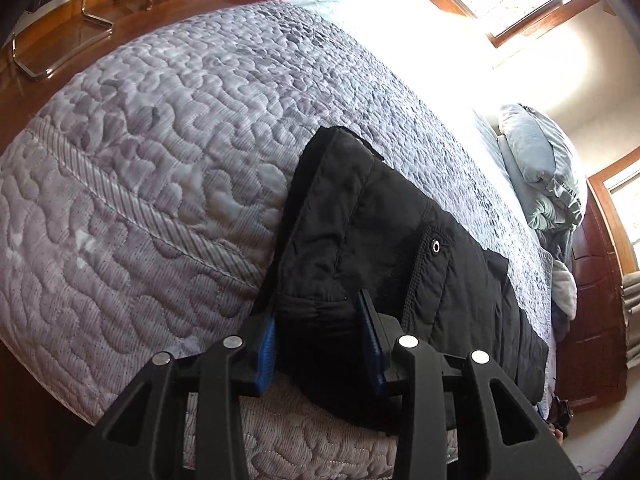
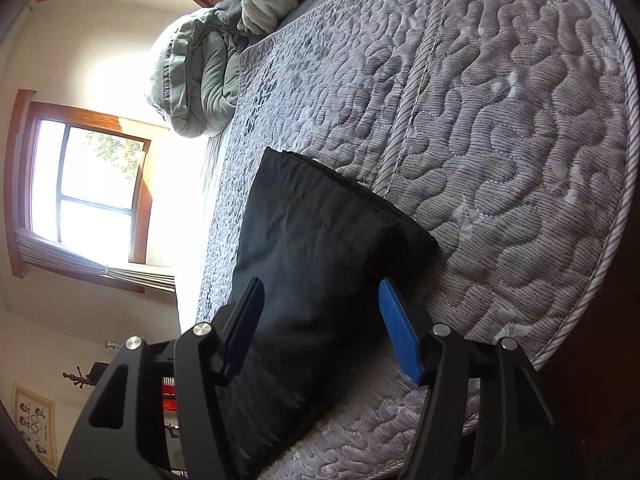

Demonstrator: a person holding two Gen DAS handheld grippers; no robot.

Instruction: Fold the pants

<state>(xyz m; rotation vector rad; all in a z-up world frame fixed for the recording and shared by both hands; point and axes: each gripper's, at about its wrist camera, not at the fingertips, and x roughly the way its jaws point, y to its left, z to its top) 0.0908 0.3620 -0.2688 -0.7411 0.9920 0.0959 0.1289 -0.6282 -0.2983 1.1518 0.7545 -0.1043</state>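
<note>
1. Black fabric fills the gap between the blue pads of the left hand-held gripper [image 1: 322, 346]; the jaws stand apart with a bulge of cloth between them, and I cannot tell if they already press it.
2. At the other end, the right hand-held gripper [image 2: 322, 330] is wide, its two fingers on both sides of the cloth and seemingly not touching it.
3. Both grippers are at the near edge of the bed [image 1: 132, 184], where the pants [image 1: 384, 248] hang a little over the side.
4. From each gripper the pants lie straight ahead and run away over the quilt. The long axis goes along the near edge of the bed, from one gripper to the other, so each holds its own end and neither is clearly nearer.
5. The garment looks already folded at least one time; a metal snap [image 1: 435, 246] shows on top.
6. Farther away, rumpled grey-green bedding [image 2: 192, 68] lies near the head of the bed, well apart from the pants.
</note>
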